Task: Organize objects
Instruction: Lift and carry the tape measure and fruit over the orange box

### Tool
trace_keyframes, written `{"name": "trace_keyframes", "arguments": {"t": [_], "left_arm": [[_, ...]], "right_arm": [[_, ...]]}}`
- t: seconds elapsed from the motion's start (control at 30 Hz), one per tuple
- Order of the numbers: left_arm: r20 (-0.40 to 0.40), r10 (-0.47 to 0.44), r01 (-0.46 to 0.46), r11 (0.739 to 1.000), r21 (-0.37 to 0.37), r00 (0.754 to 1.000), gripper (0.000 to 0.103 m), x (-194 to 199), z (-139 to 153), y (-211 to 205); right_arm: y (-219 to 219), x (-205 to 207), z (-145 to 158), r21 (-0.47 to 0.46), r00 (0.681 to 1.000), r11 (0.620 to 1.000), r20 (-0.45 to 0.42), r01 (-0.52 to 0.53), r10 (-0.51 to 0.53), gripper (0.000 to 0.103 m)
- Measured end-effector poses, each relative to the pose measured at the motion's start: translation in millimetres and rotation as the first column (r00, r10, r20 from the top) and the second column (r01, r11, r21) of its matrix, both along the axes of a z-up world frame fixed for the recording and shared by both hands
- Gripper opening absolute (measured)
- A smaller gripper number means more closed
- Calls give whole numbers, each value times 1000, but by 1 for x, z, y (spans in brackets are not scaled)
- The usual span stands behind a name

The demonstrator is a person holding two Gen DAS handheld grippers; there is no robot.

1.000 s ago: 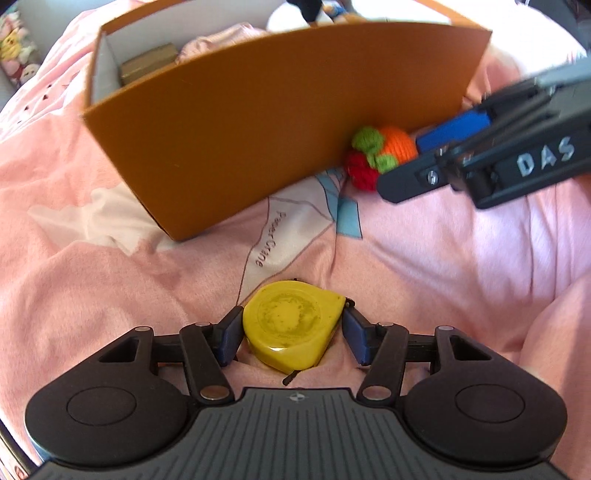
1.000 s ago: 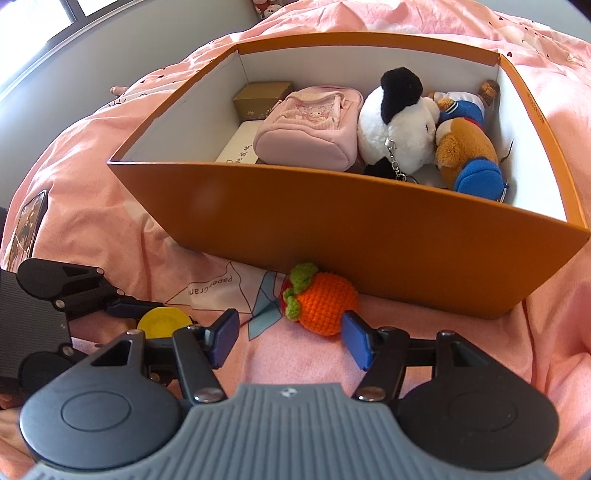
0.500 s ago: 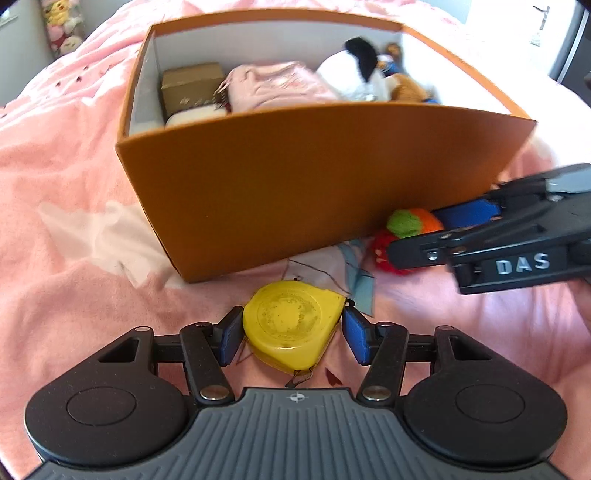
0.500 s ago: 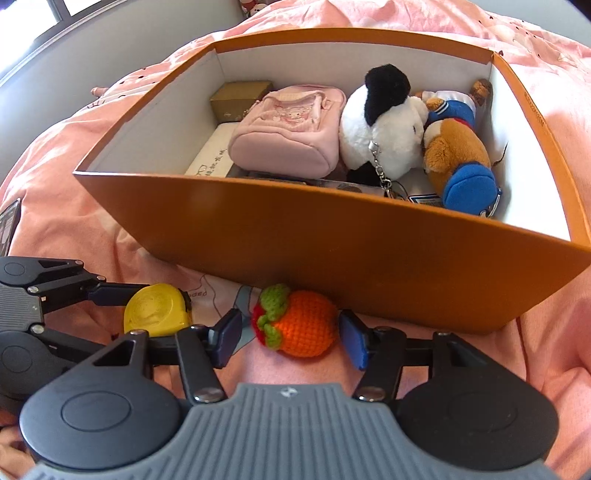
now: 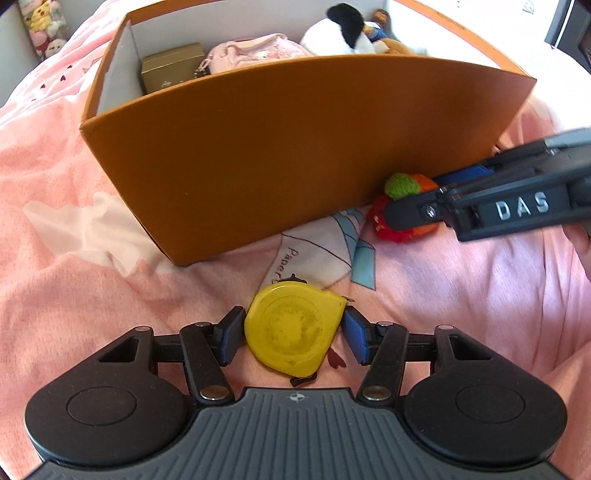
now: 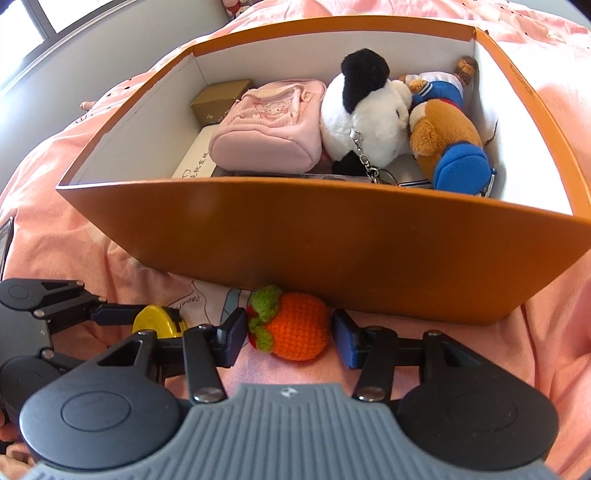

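My left gripper (image 5: 293, 338) is shut on a yellow tape measure (image 5: 295, 332), a blue pad pressed on each side, just above the pink bedsheet (image 5: 92, 295). The tape measure (image 6: 157, 321) also shows low on the left in the right wrist view. An orange crocheted fruit (image 6: 295, 330) with green leaves lies on the sheet against the front wall of the orange box (image 6: 332, 240). My right gripper (image 6: 288, 339) straddles the fruit. Its jaws are closing, with the pads close against the fruit's sides. From the left wrist view, the right gripper (image 5: 421, 195) reaches in from the right over the fruit (image 5: 402, 184).
Inside the box (image 5: 277, 147) lie a pink pouch (image 6: 269, 129), a panda plush (image 6: 365, 122), a brown bear plush (image 6: 447, 144), a gold carton (image 6: 218, 98) and a white carton (image 6: 195, 162). Plush toys (image 5: 40, 33) sit far left. Pink bedding surrounds the box.
The right gripper has come forward around the crocheted fruit and its jaws have narrowed on it. The left gripper has shifted sideways along the box front, with the tape measure still in its pads.
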State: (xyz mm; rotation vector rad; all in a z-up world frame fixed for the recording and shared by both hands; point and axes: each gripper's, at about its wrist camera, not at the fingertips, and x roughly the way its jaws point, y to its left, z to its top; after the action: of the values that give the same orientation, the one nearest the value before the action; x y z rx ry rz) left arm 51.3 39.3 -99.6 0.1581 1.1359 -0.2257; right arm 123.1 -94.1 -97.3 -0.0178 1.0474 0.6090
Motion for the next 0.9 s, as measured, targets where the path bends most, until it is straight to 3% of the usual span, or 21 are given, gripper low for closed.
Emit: {"name": "trace_keyframes", "arguments": {"t": [0.13,0.4,0.73,0.9], "left_arm": [[9,11,-11,1000,-6,1000,65,-3,3,1],[50,71,-67,994,-87,996,64,-13,21,13],[169,75,-49,987,-153,983,64,-23,59,5],[212,87,-36,972,-233,973,64,-31,90,4]], "right_arm": [[0,-1,1,-3,1000,1000,6,-2,2,51],[-6,-11,14,-19,999,1000,38,-10,11,50],[-29,-34,56,19,993,1000,113,-25,23,50],[-45,-44,82,64,990,997,140,-35,26,50]]}}
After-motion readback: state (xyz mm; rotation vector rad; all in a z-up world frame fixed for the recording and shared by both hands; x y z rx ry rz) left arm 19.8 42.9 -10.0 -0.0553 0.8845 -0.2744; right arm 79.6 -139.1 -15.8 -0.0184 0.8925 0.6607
